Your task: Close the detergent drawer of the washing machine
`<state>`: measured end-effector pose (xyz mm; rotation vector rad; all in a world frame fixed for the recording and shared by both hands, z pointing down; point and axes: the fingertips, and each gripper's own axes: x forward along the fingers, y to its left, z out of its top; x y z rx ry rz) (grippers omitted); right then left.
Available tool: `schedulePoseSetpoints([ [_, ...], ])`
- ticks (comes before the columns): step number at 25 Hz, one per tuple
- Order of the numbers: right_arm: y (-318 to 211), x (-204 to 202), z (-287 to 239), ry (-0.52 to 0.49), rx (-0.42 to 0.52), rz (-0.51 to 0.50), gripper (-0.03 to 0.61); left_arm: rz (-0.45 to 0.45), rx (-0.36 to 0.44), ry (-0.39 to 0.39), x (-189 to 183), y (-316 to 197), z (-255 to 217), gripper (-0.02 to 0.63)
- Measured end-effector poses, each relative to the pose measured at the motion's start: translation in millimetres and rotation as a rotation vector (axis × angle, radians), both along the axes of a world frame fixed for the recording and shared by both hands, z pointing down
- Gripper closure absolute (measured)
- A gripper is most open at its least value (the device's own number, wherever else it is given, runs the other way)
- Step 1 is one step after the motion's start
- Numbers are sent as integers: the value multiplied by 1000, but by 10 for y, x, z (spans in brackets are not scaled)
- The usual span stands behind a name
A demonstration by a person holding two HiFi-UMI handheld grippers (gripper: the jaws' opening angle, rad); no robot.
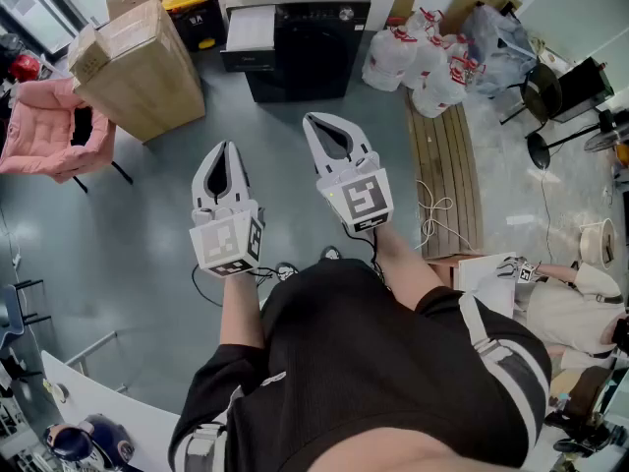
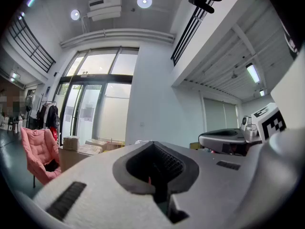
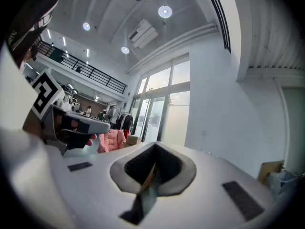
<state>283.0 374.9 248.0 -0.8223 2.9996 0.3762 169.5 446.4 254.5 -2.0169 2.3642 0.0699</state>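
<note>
Black shirt (image 1: pixel 393 382) nearest. White left gripper (image 1: pixel 225 155) and right gripper (image 1: pixel 319 124) pressed together, empty. Far black washing machine (image 1: pixel 313 42) unreached; I judge its white detergent drawer (image 1: pixel 250 29) still out.

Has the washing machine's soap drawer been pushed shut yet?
Nothing looks done. The person stands well back from the black washing machine. In hand: nothing; the left gripper and right gripper are shut, empty, held level. Still to do: walk up and push the drawer in; its state is unclear from here.
</note>
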Motion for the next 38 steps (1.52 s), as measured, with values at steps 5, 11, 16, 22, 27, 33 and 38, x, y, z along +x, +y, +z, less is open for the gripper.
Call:
schedulePoseSetpoints([
  [5,186,44,229,39,-42,-54,572,38,-60,2,144,86,232,606],
  [11,248,138,479,98,-90,-45,480,36,-129,57,117,186,523,509],
  [16,275,80,448,102,-82,-25,469,59,-128,48,25,186,540,483],
  [22,423,-5,536,126,-89,-9,454,95,-129,56,-38,307,587,483],
  [27,628,-117,609,141,-100,7,449,104,-144,71,-158,523,719,485],
  [33,647,-215,674,148,-115,17,448,117,-160,82,-237,578,816,492],
  [38,568,-289,694,144,-119,29,448,127,-171,86,-317,502,858,492],
])
